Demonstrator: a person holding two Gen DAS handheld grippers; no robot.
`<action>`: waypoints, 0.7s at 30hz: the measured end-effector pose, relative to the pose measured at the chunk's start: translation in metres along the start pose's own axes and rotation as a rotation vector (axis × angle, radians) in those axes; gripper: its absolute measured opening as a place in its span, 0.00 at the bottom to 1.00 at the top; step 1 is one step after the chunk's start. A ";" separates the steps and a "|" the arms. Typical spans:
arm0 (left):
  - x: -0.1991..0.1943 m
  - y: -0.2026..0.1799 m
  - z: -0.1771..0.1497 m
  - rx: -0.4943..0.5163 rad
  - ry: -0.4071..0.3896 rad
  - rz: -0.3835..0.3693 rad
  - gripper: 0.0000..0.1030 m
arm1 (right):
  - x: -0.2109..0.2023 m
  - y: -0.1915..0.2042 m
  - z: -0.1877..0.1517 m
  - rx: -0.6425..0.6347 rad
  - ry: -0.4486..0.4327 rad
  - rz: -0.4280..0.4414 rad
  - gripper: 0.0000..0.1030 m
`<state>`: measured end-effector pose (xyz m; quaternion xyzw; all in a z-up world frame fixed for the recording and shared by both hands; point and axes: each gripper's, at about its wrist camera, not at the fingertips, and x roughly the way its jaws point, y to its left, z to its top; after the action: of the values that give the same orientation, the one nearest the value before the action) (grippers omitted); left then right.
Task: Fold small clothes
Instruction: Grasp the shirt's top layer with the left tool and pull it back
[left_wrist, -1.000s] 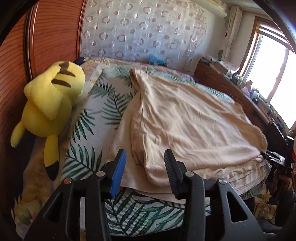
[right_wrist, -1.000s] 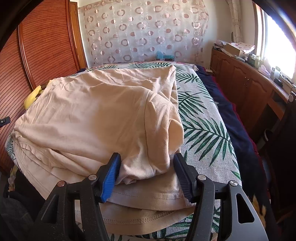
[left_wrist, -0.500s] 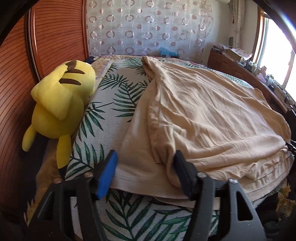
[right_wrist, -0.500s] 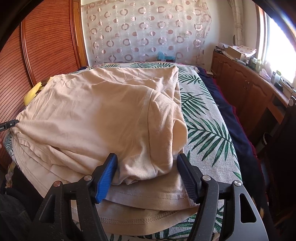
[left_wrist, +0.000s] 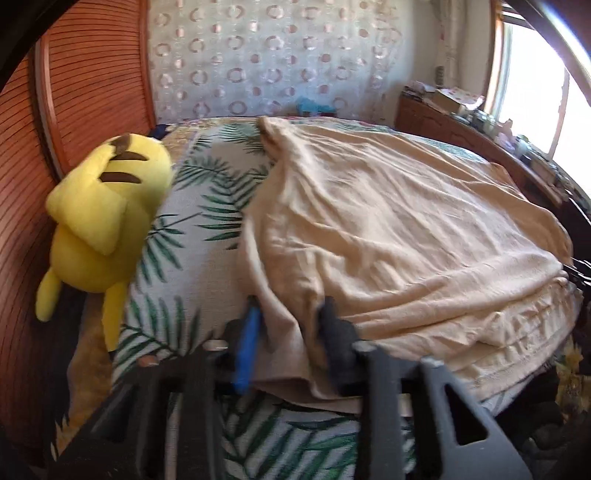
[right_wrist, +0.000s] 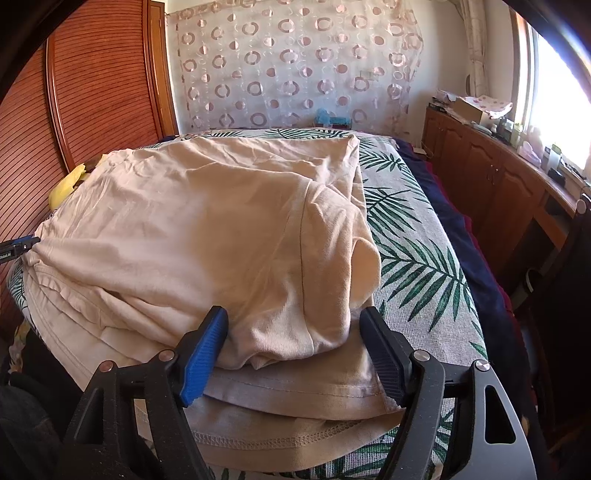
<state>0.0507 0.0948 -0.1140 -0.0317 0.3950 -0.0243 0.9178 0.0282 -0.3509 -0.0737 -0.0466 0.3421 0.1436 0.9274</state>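
Observation:
A beige T-shirt (left_wrist: 399, 229) lies spread on a bed with a palm-leaf cover (left_wrist: 207, 206), its sides folded inward. My left gripper (left_wrist: 288, 339) is at the shirt's near left corner; its jaws have narrowed around a bunch of the fabric, blurred by motion. My right gripper (right_wrist: 295, 343) is wide open around the folded sleeve end of the shirt (right_wrist: 229, 229) at the near right corner, jaws on either side of the cloth without squeezing it. The left gripper's tip (right_wrist: 18, 247) shows at the far left edge of the right wrist view.
A yellow plush toy (left_wrist: 103, 221) leans on the wooden headboard (left_wrist: 85, 88) left of the shirt. A wooden cabinet (right_wrist: 491, 177) with clutter runs under the window at right. A dark blue blanket (right_wrist: 465, 236) lies along the bed's right edge.
My left gripper has moved forward onto the shirt's left corner and its jaws have closed in on the fabric. My right gripper has edged slightly forward and stays open.

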 end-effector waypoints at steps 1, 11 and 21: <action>0.000 -0.004 0.001 0.007 0.006 -0.006 0.11 | 0.000 0.000 0.000 -0.001 -0.001 0.000 0.75; -0.053 -0.075 0.044 0.101 -0.124 -0.204 0.09 | -0.004 -0.002 -0.003 0.010 -0.007 0.017 0.77; -0.069 -0.173 0.101 0.287 -0.182 -0.394 0.09 | -0.027 -0.011 -0.005 0.060 -0.051 0.021 0.77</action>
<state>0.0730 -0.0693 0.0184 0.0204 0.2898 -0.2554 0.9222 0.0086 -0.3687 -0.0604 -0.0116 0.3230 0.1441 0.9353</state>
